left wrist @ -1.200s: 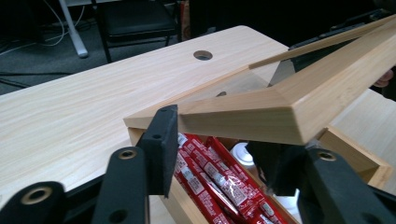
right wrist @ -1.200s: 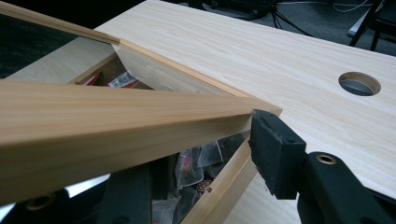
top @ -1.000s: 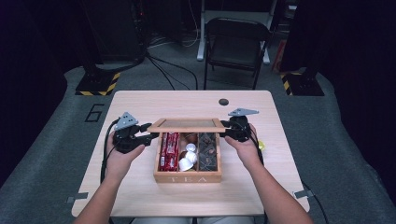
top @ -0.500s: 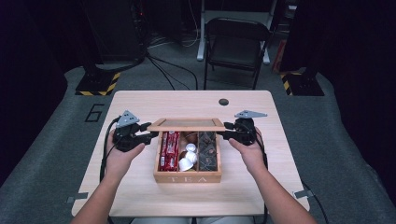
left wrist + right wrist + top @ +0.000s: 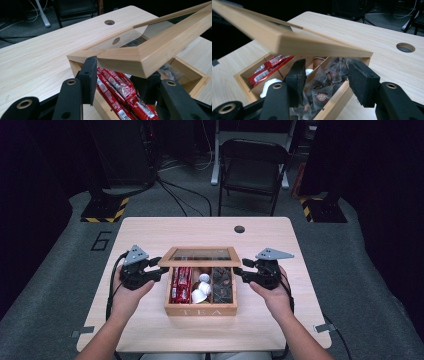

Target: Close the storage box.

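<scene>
A wooden tea box [image 5: 200, 310] sits mid-table with its glass-paned lid [image 5: 200, 254] raised at a tilt. My left gripper [image 5: 159, 270] is shut on the lid's left front corner [image 5: 140, 58], one pad on each side of the frame. My right gripper [image 5: 240, 269] hovers just off the box's right end; its jaws have just been opening, and they stand apart under the lid's edge [image 5: 312, 45] with nothing pressed between them. Inside the box lie red packets [image 5: 181, 284], white capsules [image 5: 201, 290] and dark tea bags [image 5: 322, 82].
A round cable hole [image 5: 239, 229] sits in the table's far side. A black folding chair [image 5: 254, 167] stands behind the table. Bare wood lies left and right of the box, and the front table edge [image 5: 200, 351] is near the person's forearms.
My right gripper has drawn back to the right from the lid's right end and its jaws have spread. The left gripper and the raised lid have stayed put.
</scene>
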A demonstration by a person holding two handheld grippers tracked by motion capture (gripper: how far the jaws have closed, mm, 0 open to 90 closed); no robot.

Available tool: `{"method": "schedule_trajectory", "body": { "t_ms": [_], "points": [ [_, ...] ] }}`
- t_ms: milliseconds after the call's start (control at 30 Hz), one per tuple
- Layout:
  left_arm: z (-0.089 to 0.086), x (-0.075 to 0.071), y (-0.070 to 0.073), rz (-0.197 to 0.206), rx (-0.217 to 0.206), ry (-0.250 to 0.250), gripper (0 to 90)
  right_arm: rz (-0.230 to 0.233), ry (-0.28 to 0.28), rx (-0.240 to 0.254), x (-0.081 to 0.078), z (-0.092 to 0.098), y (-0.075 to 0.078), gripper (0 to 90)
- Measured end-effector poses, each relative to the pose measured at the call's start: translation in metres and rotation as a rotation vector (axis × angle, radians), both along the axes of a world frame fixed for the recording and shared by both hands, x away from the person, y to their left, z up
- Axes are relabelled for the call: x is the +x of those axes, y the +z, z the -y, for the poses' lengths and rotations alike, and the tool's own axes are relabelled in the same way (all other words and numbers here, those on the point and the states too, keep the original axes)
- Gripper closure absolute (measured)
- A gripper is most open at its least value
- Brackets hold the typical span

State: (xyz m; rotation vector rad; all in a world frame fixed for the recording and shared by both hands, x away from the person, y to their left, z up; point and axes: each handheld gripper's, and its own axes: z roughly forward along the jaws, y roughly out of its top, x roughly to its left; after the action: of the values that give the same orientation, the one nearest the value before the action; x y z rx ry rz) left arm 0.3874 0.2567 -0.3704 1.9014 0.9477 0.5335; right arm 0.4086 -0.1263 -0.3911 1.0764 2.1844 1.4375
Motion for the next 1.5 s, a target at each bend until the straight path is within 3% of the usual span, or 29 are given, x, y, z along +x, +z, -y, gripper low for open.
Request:
{"method": "schedule_trajectory", "body": {
  "t_ms": [100,367,800,1167,1500],
  "points": [
    [0.0,-0.003,0.0,0.006,0.006,-0.003,56.1,0.014,0.007,-0.01,-0.009,-0.001,0.001,47.5],
    [-0.002,-0.014,-0.004,0.015,0.005,-0.016,55.8,0.033,0.011,0.031,-0.025,0.003,0.002,48.6],
    [-0.002,-0.028,-0.02,0.013,0.012,-0.026,56.5,0.078,0.045,-0.034,-0.039,-0.004,-0.002,58.1],
    [-0.003,-0.037,-0.038,0.018,-0.004,-0.025,56.2,0.094,0.032,-0.06,-0.047,-0.006,-0.025,57.0],
    [-0.003,-0.043,-0.058,-0.02,-0.002,-0.035,56.0,0.084,0.028,-0.082,-0.053,-0.009,-0.041,56.1]
  ]
}}
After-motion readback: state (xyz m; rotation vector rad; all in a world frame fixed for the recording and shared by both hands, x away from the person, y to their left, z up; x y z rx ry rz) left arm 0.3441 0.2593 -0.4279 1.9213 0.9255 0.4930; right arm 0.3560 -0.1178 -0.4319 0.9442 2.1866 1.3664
